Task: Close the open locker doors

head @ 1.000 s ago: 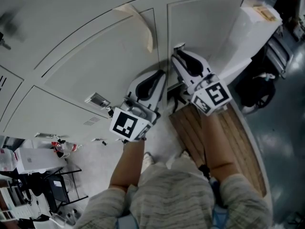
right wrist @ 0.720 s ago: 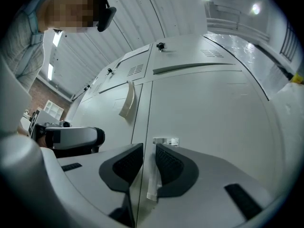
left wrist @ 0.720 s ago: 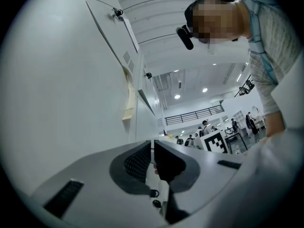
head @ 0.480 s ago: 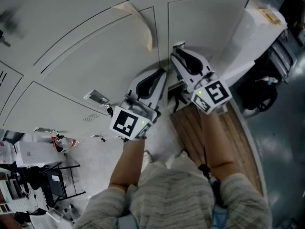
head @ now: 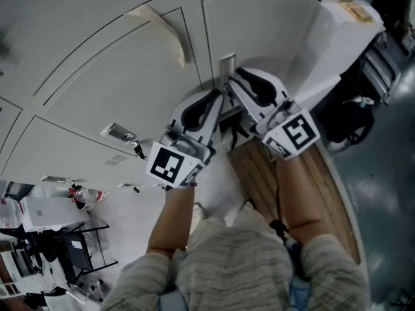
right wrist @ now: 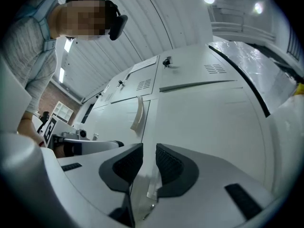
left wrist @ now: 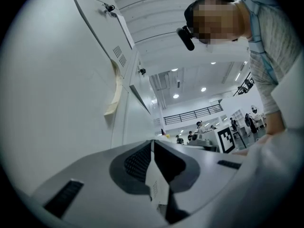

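Note:
White locker doors fill the head view. The left door (head: 110, 76) bears a cream strip of tape (head: 162, 28); the right door (head: 266, 24) meets it at a seam, and both look flush. My left gripper (head: 217, 97) points at the seam, its pads meeting in the left gripper view (left wrist: 152, 144), with nothing held. Close beside it, my right gripper (head: 228, 81) stands open by a narrow gap (right wrist: 148, 151) with bare door showing through. A small grey tab (head: 227, 61) sits at its tips; whether it touches I cannot tell.
A white panel wrapped in clear plastic (head: 334, 37) leans at the right, beside a dark bag (head: 347, 118). Wooden slats (head: 311, 180) lie under my right forearm. A black cart with boxes and bottles (head: 58, 219) stands at the lower left. Upper lockers carry vents and locks (right wrist: 166, 62).
My right gripper has shifted left along the locker front and now sits closer to the left gripper. The head view has swung, so the seam appears further left. Neither gripper's jaws have changed.

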